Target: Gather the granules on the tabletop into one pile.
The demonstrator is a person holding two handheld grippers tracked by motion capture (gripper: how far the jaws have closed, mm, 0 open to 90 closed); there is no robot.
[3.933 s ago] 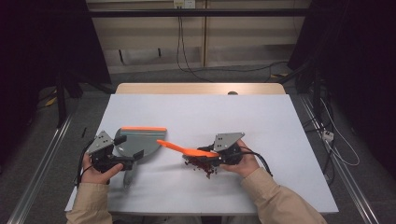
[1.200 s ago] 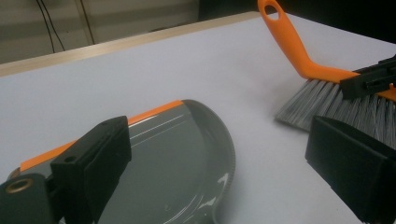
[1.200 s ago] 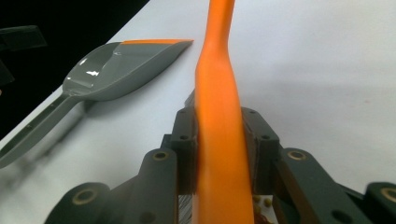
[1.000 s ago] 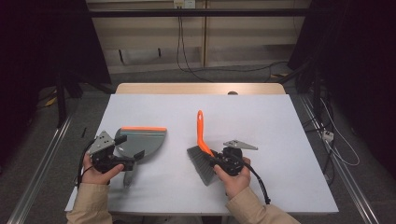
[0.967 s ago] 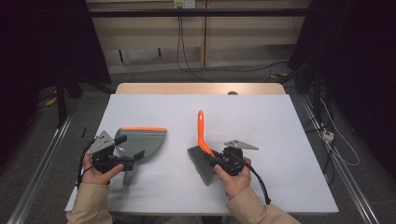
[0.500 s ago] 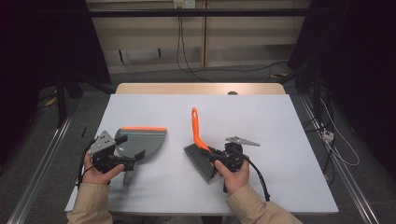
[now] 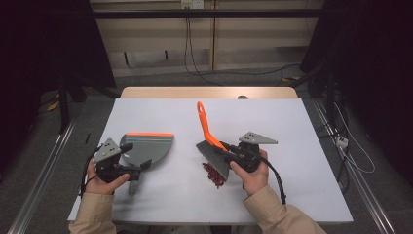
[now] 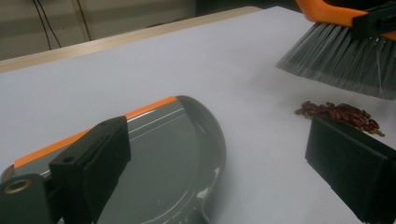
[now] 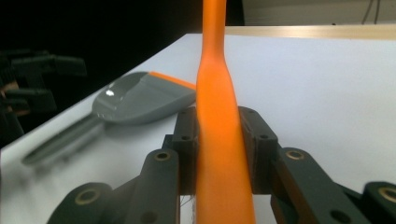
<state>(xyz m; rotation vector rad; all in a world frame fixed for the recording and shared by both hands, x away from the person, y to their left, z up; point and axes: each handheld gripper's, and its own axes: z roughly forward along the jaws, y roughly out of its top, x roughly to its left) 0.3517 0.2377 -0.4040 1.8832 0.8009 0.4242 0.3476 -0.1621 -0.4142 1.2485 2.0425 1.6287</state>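
A: High view: table top evenly lit from above, surroundings nearly black, shadows soft and short.

B: Gripper views?

A: Left gripper view: near jaws soft, brush bristles slightly blurred, faint sheen on dustpan. Right gripper view: orange brush handle out of focus, glare spot on the dustpan, left background dark.

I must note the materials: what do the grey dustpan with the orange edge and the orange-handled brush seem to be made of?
Grey dustpan with the orange edge: likely moulded plastic, glossy; light glints on its smooth pan. Orange-handled brush: handle probably smooth plastic with a soft sheen; its grey bristles look like fine synthetic fibres, matte.
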